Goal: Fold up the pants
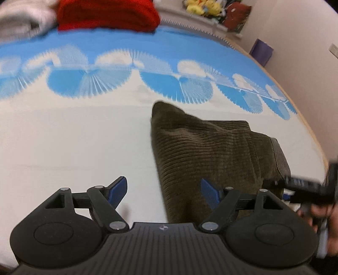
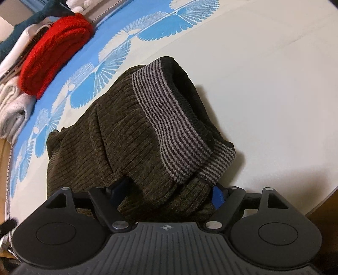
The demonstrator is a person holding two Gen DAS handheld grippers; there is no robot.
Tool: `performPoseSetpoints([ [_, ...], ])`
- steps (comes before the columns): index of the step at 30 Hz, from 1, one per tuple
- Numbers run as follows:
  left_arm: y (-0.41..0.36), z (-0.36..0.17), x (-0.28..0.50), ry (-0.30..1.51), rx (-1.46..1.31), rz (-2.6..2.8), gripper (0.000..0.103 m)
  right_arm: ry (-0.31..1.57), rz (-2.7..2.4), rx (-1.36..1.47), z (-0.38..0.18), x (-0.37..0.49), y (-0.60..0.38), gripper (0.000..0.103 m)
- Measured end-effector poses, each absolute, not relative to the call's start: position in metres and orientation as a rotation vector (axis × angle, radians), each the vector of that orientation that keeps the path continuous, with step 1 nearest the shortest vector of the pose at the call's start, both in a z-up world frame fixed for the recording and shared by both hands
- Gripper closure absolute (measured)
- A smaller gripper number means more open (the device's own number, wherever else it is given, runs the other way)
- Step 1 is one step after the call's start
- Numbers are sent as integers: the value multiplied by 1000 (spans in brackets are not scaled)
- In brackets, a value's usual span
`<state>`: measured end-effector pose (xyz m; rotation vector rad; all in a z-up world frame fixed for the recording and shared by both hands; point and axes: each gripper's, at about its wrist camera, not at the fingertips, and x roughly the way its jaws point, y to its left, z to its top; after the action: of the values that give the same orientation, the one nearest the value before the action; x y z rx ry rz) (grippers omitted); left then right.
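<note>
Dark olive ribbed pants (image 1: 211, 152) lie bunched on the white and blue bed cover, right of centre in the left wrist view. My left gripper (image 1: 164, 190) is open and empty, its right blue finger over the pants' near edge, its left over bare cover. In the right wrist view the pants (image 2: 118, 137) fill the middle, the grey-and-black striped waistband (image 2: 169, 127) on top. My right gripper (image 2: 169, 190) stands wide with the cloth between its blue fingers (image 2: 218, 195); whether they pinch it I cannot tell. The right gripper also shows in the left wrist view (image 1: 306, 186) at the pants' right end.
A folded red garment (image 1: 107, 14) and pale folded clothes (image 1: 23, 19) lie at the bed's far side; they also show in the right wrist view, red (image 2: 52, 50) and pale (image 2: 12, 110). Plush toys (image 1: 202, 7) sit beyond. The bed's edge (image 1: 306, 127) runs along the right.
</note>
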<state>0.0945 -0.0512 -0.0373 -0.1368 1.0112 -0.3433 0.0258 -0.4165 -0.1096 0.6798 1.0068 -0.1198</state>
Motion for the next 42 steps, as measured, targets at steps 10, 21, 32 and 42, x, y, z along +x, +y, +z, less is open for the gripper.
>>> performPoseSetpoints([
  [10, -70, -133, 153, 1213, -479, -401, 13, 949, -58, 680, -114, 15, -422, 38],
  [21, -88, -119, 174, 1115, -429, -450, 60, 809, -28, 624, -86, 12, -413, 66],
  [32, -50, -18, 203, 747, -295, -441, 63, 495, 51, 587, -35, 60, -367, 68],
  [42, 3, -59, 245, 969, -299, 15, 40, 864, 2, 576, -94, 152, -347, 58],
])
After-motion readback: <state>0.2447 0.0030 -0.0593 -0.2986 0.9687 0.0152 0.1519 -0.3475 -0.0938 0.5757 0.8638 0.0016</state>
